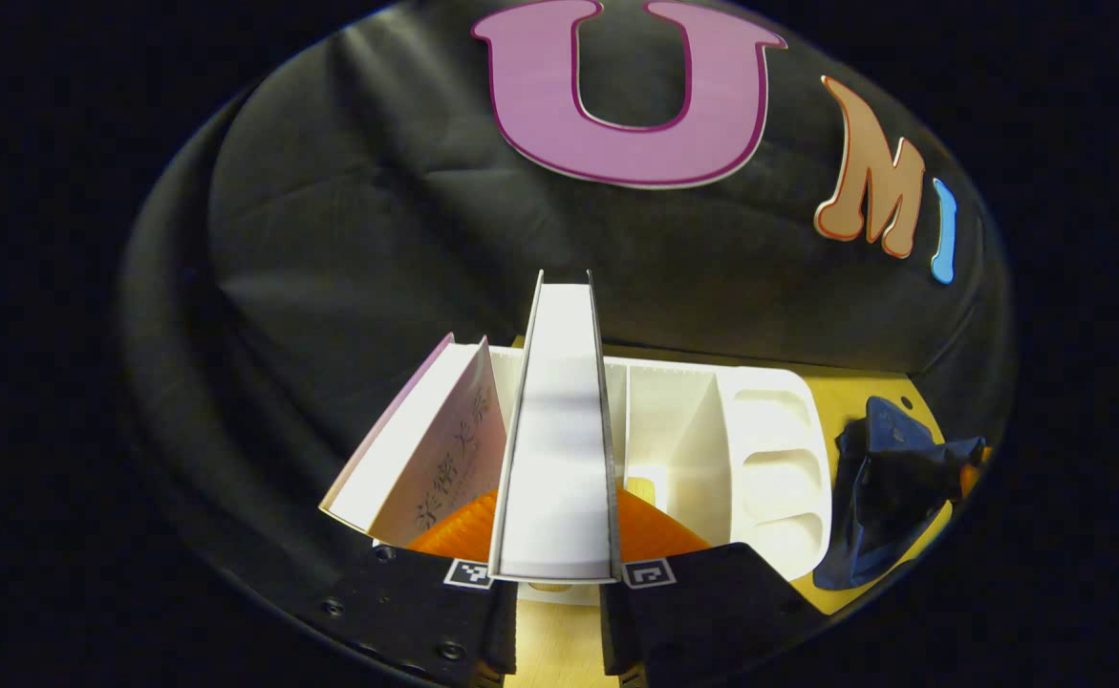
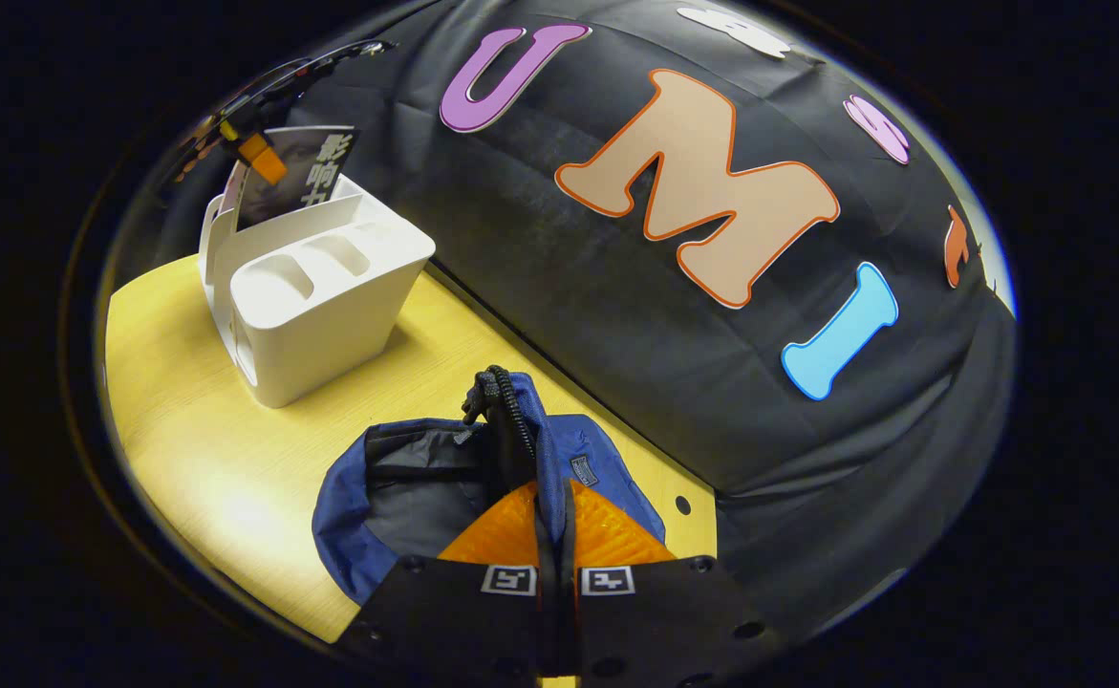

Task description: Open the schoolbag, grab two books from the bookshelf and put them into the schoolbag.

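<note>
At the centre of the left gripper view, the left gripper [image 1: 555, 535] clamps a book [image 1: 559, 430] upright above the bookshelf [image 1: 769, 449]. In the right gripper view, the right gripper [image 2: 556, 535] pinches the open schoolbag [image 2: 397, 478] rim at lower centre; the bookshelf sits upper left.

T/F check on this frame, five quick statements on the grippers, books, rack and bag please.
1. The left gripper is shut on a book held edge-on between its fingers. True.
2. The right gripper is open and holds nothing. False: it is shut on the bag's edge, by the black strap.
3. The schoolbag is open, its grey lining showing. True.
4. The white rack lies tipped over on the floor. False: it stands upright on the yellow table.
5. A second book leans in the rack, left of the held one. True.
</note>
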A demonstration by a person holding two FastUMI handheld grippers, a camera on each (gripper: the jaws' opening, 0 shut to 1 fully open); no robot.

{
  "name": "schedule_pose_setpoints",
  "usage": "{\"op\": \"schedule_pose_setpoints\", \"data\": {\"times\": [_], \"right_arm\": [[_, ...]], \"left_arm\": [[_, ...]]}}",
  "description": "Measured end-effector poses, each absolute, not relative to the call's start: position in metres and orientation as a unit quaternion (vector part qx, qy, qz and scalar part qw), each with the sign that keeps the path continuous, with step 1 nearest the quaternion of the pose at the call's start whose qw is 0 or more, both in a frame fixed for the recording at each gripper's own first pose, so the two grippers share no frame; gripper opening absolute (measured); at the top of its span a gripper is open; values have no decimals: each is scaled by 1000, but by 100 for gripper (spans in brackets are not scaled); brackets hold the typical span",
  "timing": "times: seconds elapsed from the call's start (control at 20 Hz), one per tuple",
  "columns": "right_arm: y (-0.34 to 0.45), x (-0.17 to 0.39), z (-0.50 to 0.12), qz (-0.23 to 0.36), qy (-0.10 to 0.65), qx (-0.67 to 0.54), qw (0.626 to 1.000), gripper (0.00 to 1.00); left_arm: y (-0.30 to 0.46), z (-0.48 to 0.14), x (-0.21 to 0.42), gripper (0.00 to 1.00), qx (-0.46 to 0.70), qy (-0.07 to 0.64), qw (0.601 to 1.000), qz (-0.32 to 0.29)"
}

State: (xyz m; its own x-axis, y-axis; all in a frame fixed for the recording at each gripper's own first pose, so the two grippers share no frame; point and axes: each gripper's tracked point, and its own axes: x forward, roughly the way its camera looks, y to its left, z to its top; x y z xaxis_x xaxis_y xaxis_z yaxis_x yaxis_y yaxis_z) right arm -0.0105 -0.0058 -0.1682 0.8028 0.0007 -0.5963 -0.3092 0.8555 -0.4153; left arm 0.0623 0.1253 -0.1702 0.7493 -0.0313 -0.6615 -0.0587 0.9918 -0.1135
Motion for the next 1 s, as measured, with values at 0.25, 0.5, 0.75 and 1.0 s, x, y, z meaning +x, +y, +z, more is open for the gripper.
{"op": "schedule_pose_setpoints", "data": {"times": [0.25, 0.5, 0.75, 1.0], "right_arm": [[-8, -11, -169, 87, 300, -251, 916, 2], [-8, -10, -169, 95, 298, -252, 916, 3], [-8, -7, -169, 104, 298, -249, 916, 2], [-12, -5, -168, 109, 297, -245, 917, 3]], "left_arm": [[127, -120, 58, 31, -68, 319, 945, 4], [122, -75, 50, 31, -66, 281, 957, -5], [93, -50, 40, 31, -133, 266, 954, -46], [43, -40, 28, 31, -216, 265, 934, -101]]}}
